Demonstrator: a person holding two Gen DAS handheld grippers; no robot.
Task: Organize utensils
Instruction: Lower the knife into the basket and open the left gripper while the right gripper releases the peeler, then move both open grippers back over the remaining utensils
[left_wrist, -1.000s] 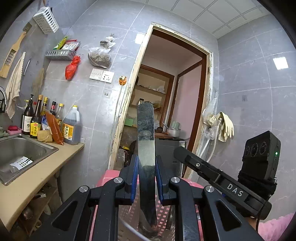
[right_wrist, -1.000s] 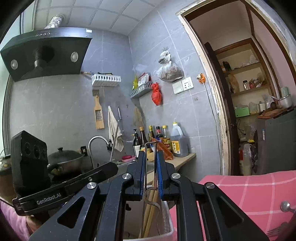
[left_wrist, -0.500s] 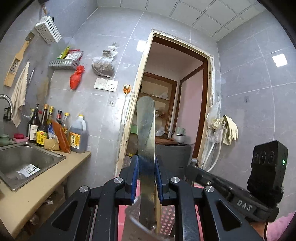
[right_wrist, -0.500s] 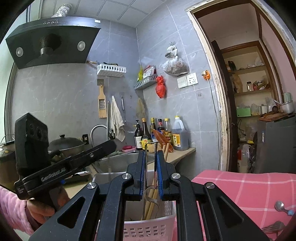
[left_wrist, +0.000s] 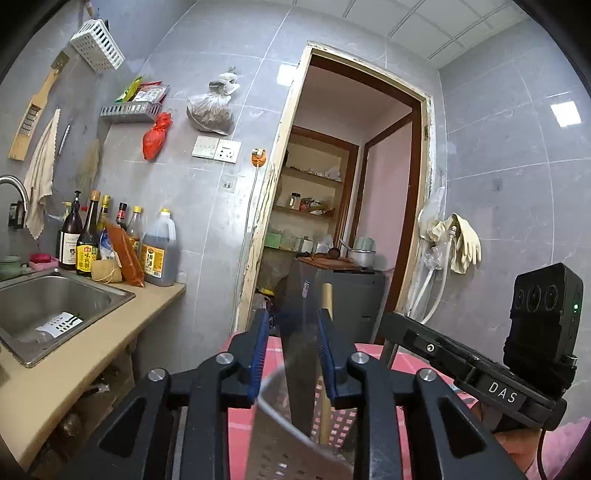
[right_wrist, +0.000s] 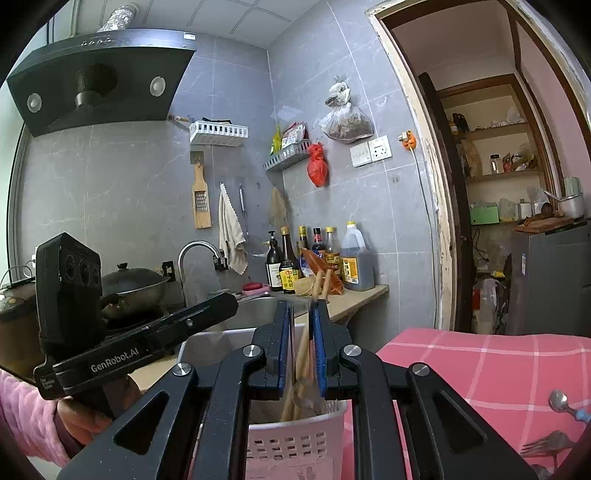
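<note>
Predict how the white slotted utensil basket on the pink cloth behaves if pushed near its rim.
Probably light: the basket looks like thin slotted plastic. It may tip rather than slide, since chopsticks rise above its rim and the cloth could grip its base.

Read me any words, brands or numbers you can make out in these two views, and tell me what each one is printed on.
"DAS" – on the right hand-held gripper, seen from the left wrist view.
"GenRobot.AI" – on the left hand-held gripper, seen from the right wrist view.
Sauce bottle labels and oil jug label: printed characters, too small to read.
White sticker on the grey cabinet: too blurred to read.
</note>
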